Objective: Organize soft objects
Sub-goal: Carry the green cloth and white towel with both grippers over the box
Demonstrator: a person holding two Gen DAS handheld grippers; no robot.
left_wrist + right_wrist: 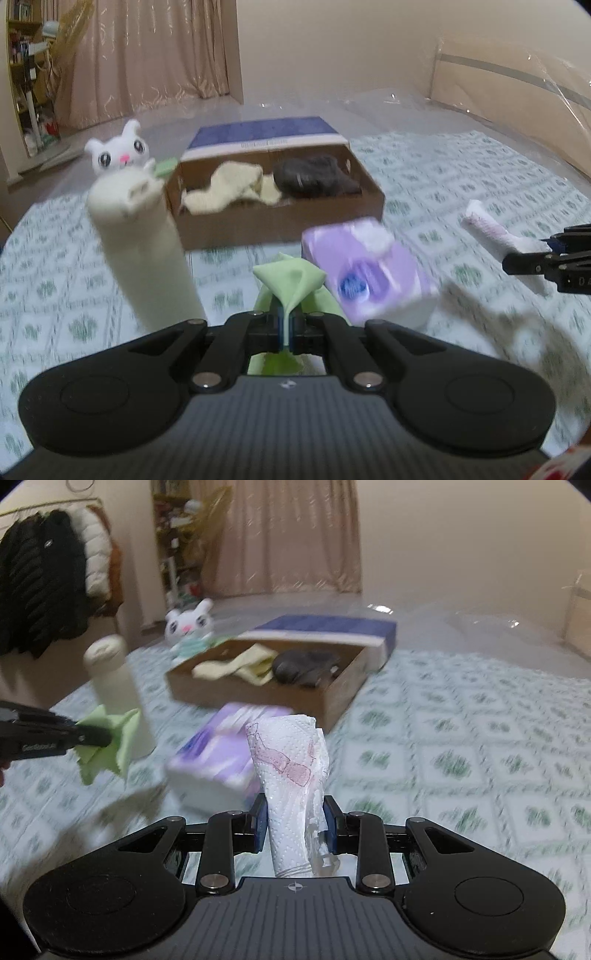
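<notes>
- The light green cloth [291, 284] is pinched by a thin fold in the fully closed left gripper [286, 332]; it may slip out if jerked.
- The paper towel roll [291, 775] is squeezed between the narrowly set jaws of the right gripper [295, 823]; its loose outer sheet may unwind.
- The purple tissue pack [369, 273] and the cream bottle [144, 251] just ahead may be knocked.
- The cardboard box [280, 229], further off, already holds a cream cloth [225, 188] and a dark garment [317, 177]; a short drop could be missed.

Two wrist cameras over a bed

Each looked forward and downward along its own fingers, close above the patterned bedspread [424, 166]; both shared the cardboard box [273, 225] [332, 701], tissue pack [369, 273] [218, 753] and cream bottle [144, 243] [118, 698].
</notes>
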